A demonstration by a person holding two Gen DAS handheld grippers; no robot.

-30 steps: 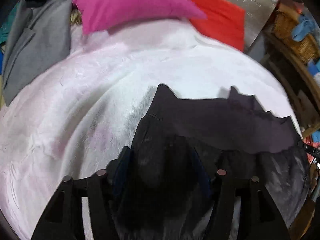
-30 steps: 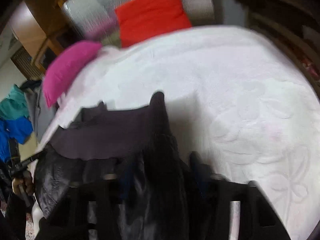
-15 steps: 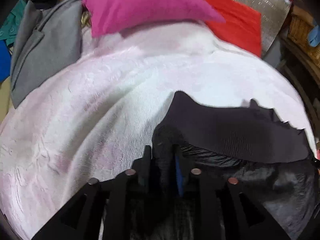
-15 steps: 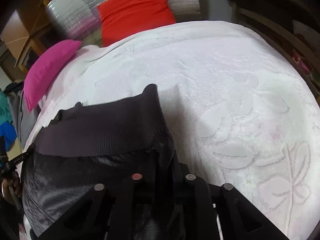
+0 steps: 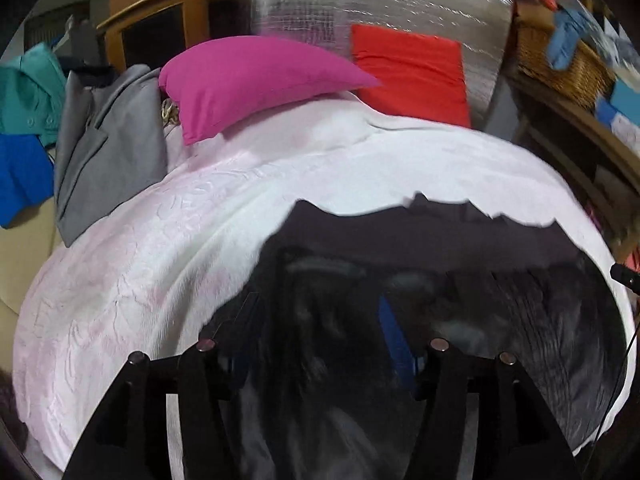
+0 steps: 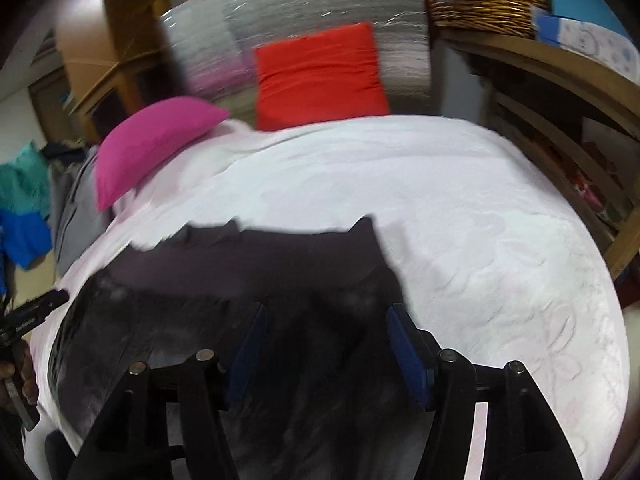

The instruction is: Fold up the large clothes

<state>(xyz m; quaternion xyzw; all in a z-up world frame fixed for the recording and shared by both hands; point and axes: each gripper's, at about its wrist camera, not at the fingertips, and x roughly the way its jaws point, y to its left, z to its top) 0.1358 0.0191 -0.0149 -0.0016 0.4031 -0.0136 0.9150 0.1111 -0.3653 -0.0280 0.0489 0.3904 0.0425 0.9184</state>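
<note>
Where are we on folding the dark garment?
Done: the dark garment lies on the white bedspread, ribbed hem doubled over the shiny body. In hand: nothing; the left gripper and right gripper have just opened, fabric loose between the jaws. Left: further folds.

Both wrist views look steeply down along their own fingers, close over a dark garment (image 5: 460, 248) (image 6: 260, 256) filling each lower frame. Each faces up the white bedspread (image 5: 360, 160) (image 6: 440, 184). They share the magenta pillow (image 5: 256, 76) (image 6: 152, 136) and red cushion (image 5: 412, 72) (image 6: 320, 76) at upper frame.
</note>
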